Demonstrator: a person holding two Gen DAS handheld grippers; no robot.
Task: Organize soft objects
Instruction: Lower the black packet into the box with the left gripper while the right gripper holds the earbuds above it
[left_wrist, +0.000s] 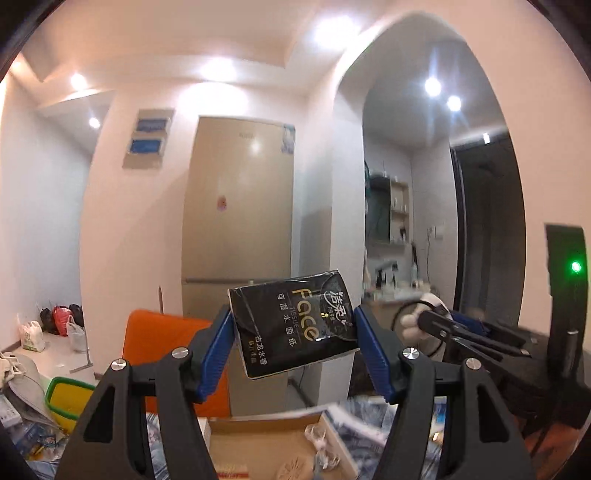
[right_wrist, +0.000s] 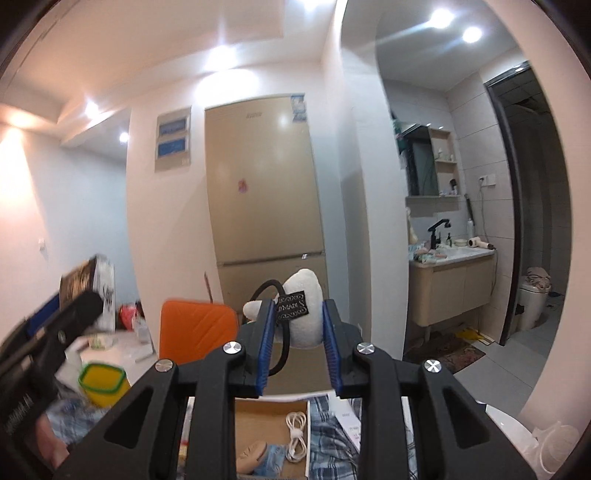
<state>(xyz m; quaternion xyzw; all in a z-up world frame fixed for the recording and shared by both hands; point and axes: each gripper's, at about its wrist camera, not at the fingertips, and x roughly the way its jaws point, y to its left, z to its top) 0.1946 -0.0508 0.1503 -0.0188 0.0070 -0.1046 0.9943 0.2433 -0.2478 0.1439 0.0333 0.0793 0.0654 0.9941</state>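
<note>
My left gripper (left_wrist: 293, 332) is shut on a black pack of face tissues (left_wrist: 295, 325) with gold lettering, held tilted high in the air. My right gripper (right_wrist: 298, 325) is shut on a white plush pad with a black strap and black label (right_wrist: 304, 314), also held up. The right gripper shows at the right of the left wrist view (left_wrist: 443, 325), and the left gripper with the tissue pack shows at the left of the right wrist view (right_wrist: 74, 295). An open cardboard box (right_wrist: 273, 417) lies below both grippers.
The box holds a white cable (right_wrist: 295, 432) and small items, on a blue checked cloth (right_wrist: 328, 435). A yellow tub with a green rim (right_wrist: 103, 380), an orange chair back (right_wrist: 195, 332) and a beige fridge (right_wrist: 266, 192) stand ahead. A bathroom opens at the right.
</note>
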